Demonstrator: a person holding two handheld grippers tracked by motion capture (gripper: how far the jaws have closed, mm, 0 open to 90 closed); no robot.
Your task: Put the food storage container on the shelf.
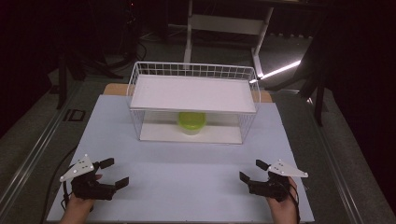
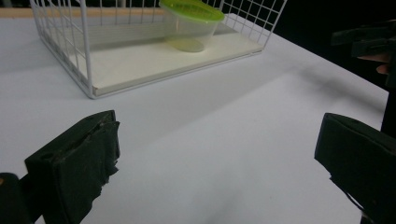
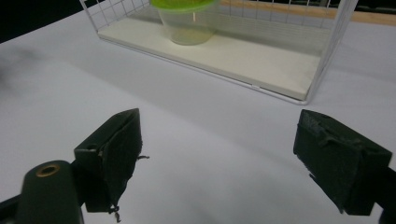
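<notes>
Claws [image 1: 113,172] [image 1: 251,170]: two; container [image 1: 191,122]: one

1. Rack [image 1: 193,70]: thin white coated wire, looks like metal, slight sheen.
2. Shelves [image 1: 192,93]: flat white boards, smooth, matt.
3. Tub [image 2: 189,28]: see-through plastic, glossy lime lid.
4. Table [image 1: 187,163]: pale sheet, smooth and matt, kinda papery.
5. Pads [image 3: 116,149]: black, matt, rough, frayed at the edges; could be foam or rubber.
</notes>
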